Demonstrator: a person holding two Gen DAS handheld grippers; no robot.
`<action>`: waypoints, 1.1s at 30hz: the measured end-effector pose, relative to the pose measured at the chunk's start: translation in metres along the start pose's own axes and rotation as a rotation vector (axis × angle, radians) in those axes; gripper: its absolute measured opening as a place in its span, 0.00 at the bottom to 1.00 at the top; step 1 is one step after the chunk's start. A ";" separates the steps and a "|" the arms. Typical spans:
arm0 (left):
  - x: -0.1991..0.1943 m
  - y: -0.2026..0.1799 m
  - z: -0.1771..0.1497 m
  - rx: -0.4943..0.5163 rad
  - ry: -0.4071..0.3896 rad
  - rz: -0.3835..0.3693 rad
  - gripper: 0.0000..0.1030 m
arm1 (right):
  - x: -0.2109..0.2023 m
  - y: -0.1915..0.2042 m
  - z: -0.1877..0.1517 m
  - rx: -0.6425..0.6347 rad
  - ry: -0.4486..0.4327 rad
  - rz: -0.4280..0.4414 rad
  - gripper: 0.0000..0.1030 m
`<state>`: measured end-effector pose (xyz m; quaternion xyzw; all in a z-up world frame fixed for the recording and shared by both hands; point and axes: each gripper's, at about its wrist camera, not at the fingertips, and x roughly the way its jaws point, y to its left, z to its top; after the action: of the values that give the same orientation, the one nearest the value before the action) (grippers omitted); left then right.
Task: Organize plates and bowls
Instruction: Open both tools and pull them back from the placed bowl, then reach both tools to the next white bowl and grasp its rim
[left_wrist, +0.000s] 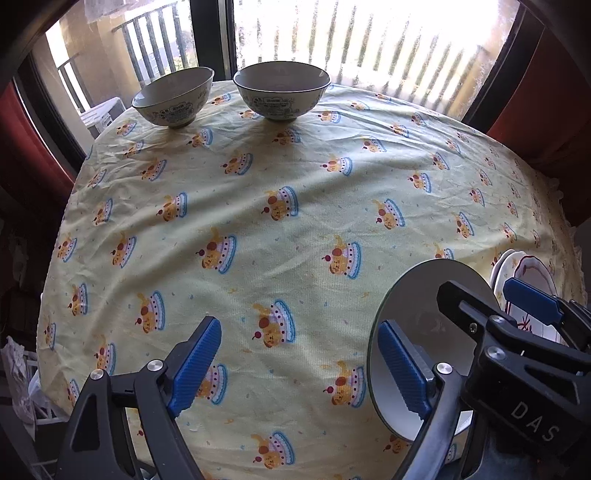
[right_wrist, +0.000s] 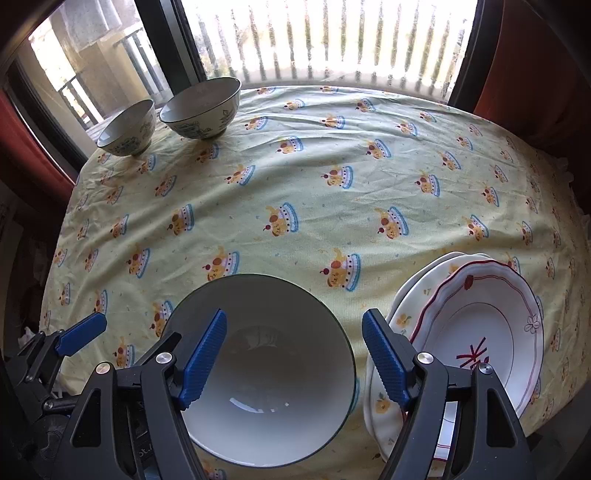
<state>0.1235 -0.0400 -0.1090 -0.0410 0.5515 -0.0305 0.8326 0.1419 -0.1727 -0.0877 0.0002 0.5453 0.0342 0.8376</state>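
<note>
White bowl (right_wrist: 273, 373) between spread fingers of right gripper (right_wrist: 295, 360); left gripper (left_wrist: 299, 363) spread, empty; stacked plates (right_wrist: 487, 332) beside.

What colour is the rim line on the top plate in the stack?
Dark red, a wavy line round the top plate. The right wrist view shows it best.

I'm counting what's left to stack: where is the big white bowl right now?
In the right wrist view the big white bowl sits on the tablecloth at the near edge, under the open right gripper, left of the plate stack.

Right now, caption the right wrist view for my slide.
Open right claw over a white bowl, stacked plates beside it.
</note>
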 end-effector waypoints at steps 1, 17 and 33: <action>-0.001 0.004 0.003 0.005 -0.002 -0.006 0.86 | -0.001 0.004 0.002 0.006 -0.003 -0.002 0.76; -0.009 0.073 0.043 0.060 -0.039 -0.047 0.85 | -0.010 0.075 0.034 0.087 -0.065 -0.063 0.77; 0.000 0.146 0.097 0.107 -0.099 -0.029 0.76 | 0.010 0.146 0.079 0.168 -0.117 -0.094 0.77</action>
<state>0.2141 0.1082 -0.0863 -0.0060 0.5067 -0.0697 0.8593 0.2093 -0.0234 -0.0591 0.0470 0.4957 -0.0510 0.8657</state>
